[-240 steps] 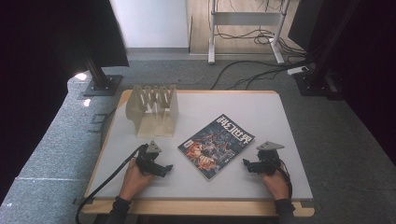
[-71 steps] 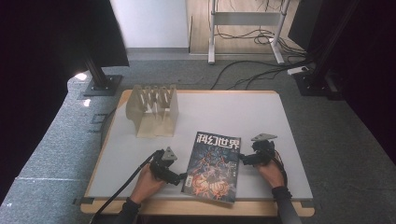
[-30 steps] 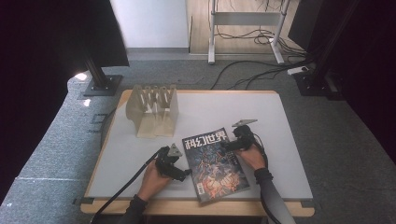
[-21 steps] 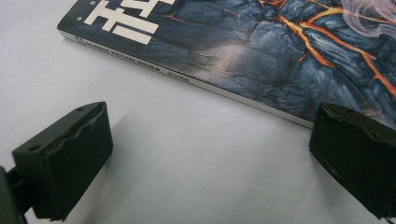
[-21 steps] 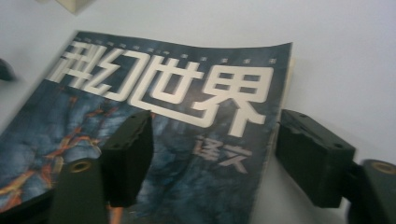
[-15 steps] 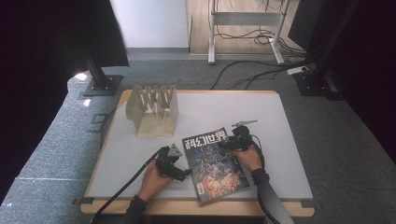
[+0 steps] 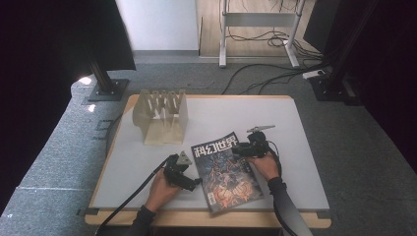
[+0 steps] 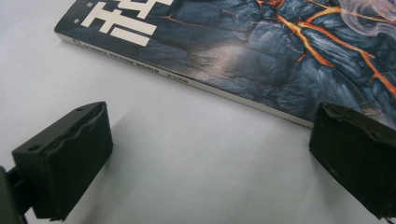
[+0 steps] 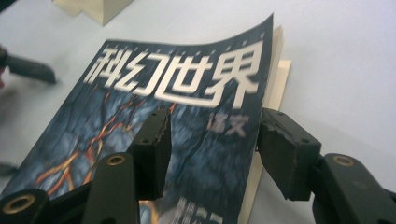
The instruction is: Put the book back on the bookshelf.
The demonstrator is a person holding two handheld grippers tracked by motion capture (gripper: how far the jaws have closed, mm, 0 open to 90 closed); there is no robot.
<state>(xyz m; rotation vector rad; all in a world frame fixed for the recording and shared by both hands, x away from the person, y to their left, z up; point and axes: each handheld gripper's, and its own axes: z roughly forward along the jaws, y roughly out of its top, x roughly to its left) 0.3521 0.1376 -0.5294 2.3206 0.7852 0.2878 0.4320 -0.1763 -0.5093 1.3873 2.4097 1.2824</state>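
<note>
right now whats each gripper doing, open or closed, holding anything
Left gripper: open, empty, fingers spread beside the magazine's spine.
Right gripper: open, one finger over the magazine's cover, the other past its edge, nothing gripped.

High view looks down; both close tool views share the magazine (image 7: 226, 169)

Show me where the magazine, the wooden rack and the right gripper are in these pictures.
magazine (image 7: 227, 173), high view, middle of its dark cover.
wooden rack (image 7: 161, 118), high view, its slotted front face.
right gripper (image 9: 212, 140), right gripper view, midway between its open jaws, over the cover's edge.
</note>
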